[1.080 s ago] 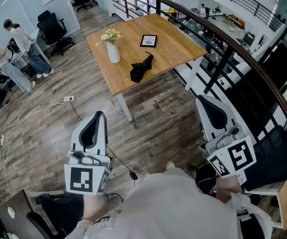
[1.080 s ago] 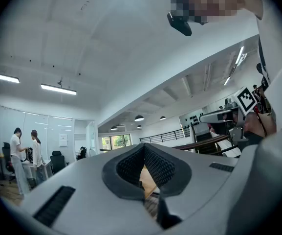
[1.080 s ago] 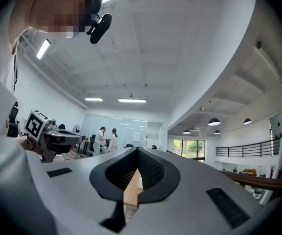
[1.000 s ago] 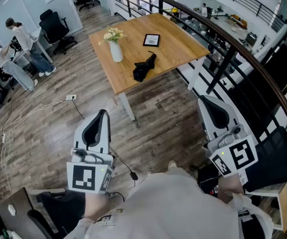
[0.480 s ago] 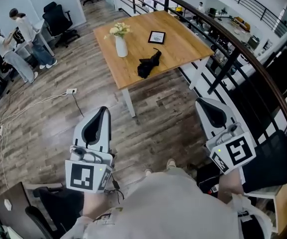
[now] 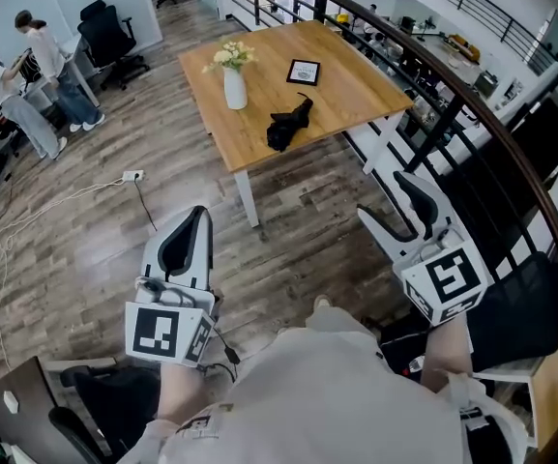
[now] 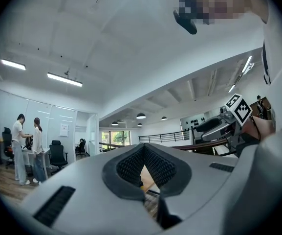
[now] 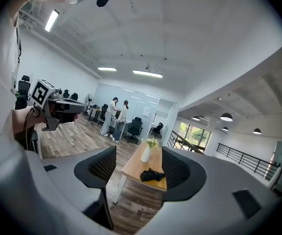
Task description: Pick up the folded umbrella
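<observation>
The folded black umbrella (image 6: pixel 290 124) lies on the near part of a wooden table (image 6: pixel 346 90), well ahead of both grippers. My left gripper (image 6: pixel 191 222) is held low at the left, its jaws together and empty. My right gripper (image 6: pixel 395 199) is at the right; its jaws are opening and nothing is between them. In the right gripper view the distant umbrella (image 8: pixel 152 175) shows through the gap of the right gripper (image 8: pixel 137 160). In the left gripper view the left gripper (image 7: pixel 144 150) has its tips touching, and a sliver of table shows below them.
A white vase with flowers (image 6: pixel 233 83) and a small framed tablet (image 6: pixel 305 72) stand on the table behind the umbrella. A dark railing (image 6: pixel 453 95) runs along the right. Two people (image 6: pixel 27 75) and office chairs (image 6: pixel 104 37) are far left. A cable (image 6: pixel 104 196) crosses the wood floor.
The right gripper's jaws, together in the earlier frames, now stand apart. Both grippers have shifted a little, and the table sits slightly nearer in view.
</observation>
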